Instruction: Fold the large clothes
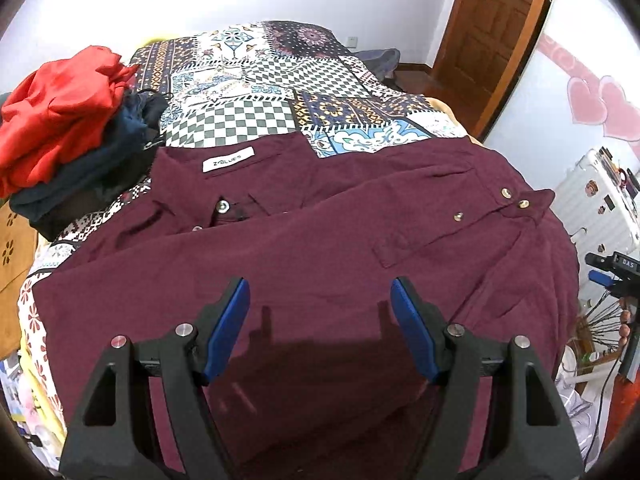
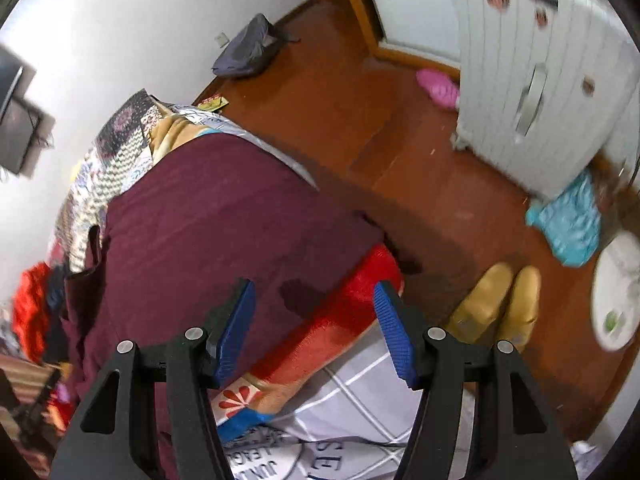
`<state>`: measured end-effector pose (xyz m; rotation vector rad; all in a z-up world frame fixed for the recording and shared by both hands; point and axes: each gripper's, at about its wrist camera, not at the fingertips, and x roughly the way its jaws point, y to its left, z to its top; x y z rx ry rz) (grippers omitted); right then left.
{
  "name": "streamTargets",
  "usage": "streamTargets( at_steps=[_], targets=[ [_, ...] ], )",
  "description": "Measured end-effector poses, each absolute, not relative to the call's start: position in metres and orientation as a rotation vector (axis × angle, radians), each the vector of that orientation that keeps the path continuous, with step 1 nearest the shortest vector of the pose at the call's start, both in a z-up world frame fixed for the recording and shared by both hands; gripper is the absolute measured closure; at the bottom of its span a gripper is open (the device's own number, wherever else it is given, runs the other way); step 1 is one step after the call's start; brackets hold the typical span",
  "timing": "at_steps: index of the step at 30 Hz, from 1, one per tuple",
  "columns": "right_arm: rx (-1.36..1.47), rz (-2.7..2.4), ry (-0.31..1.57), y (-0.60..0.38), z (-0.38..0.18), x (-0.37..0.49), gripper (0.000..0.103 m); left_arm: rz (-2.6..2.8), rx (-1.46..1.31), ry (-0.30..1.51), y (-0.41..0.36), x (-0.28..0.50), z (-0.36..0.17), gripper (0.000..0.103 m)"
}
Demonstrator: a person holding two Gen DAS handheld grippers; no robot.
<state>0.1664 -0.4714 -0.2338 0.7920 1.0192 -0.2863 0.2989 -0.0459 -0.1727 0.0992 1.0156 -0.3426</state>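
Note:
A large maroon button shirt (image 1: 312,248) lies spread across the patterned bed, collar and white label at the far left, a cuffed sleeve folded across it toward the right. My left gripper (image 1: 320,300) is open and empty, hovering above the shirt's near part. My right gripper (image 2: 314,300) is open and empty, over the bed's right edge where the shirt (image 2: 208,220) hangs over; a red blanket (image 2: 340,312) shows below its jaws.
A pile of red and dark clothes (image 1: 68,120) sits at the bed's far left. The patchwork bedspread (image 1: 256,76) covers the far bed. A white suitcase (image 2: 532,80), tan shoes (image 2: 496,308) and a blue bag (image 2: 568,224) stand on the wooden floor at right.

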Motion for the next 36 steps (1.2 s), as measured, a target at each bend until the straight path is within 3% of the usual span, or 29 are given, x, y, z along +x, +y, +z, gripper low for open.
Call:
streamTargets(
  at_steps=[11, 14, 17, 21, 36],
  targets=[
    [1.017, -0.202, 0.940, -0.481, -0.265, 0.171, 0.043, -0.312, 0.064, 1.043, -0.038, 0.297, -0.178, 0.031],
    [0.986, -0.243, 0.893, -0.481, -0.258, 0.172, 0.051, -0.306, 0.052, 1.048, -0.036, 0.297, -0.180, 0.031],
    [0.941, -0.283, 0.865, -0.483, -0.252, 0.179, 0.066, -0.310, 0.040, 1.045, -0.035, 0.295, -0.180, 0.031],
    [0.949, -0.283, 0.829, -0.488, -0.245, 0.186, 0.093, -0.318, 0.035, 1.032, -0.033, 0.291, -0.178, 0.031],
    [0.612, 0.107, 0.583, -0.376, -0.103, 0.236, 0.097, -0.307, -0.042, 0.954, 0.007, 0.274, -0.160, 0.031]
  ],
)
